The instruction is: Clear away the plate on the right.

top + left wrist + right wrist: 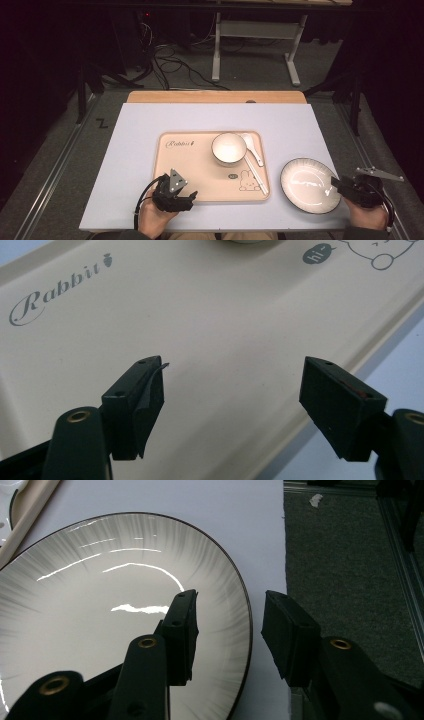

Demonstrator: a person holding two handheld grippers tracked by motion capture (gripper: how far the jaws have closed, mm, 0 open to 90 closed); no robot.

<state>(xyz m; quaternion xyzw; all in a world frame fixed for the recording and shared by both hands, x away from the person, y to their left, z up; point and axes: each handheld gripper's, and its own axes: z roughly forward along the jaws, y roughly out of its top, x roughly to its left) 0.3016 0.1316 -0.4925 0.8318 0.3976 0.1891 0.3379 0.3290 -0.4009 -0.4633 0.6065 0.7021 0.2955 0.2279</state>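
Dark lab floor with cables beyond a pale table (pixel 135 165). Plate (pixel 305 186) sits at 4 o'clock of the tray (pixel 195 170), just off its right edge, near the table's right side. Right gripper (pixel 230 622) straddles the plate rim at its 3 o'clock: jaws part open, one over the plate, one outside, nothing clamped yet. Left gripper (pixel 232 390) hovers wide open over the tray's 7 o'clock corner, holding nothing. Bowl (pixel 228 148), spoon (pixel 251 145) and chopsticks (pixel 256 174) rest on the tray. Looks like the grasp step; next: close on the rim squarely, lift level, since glazed rim may slip.
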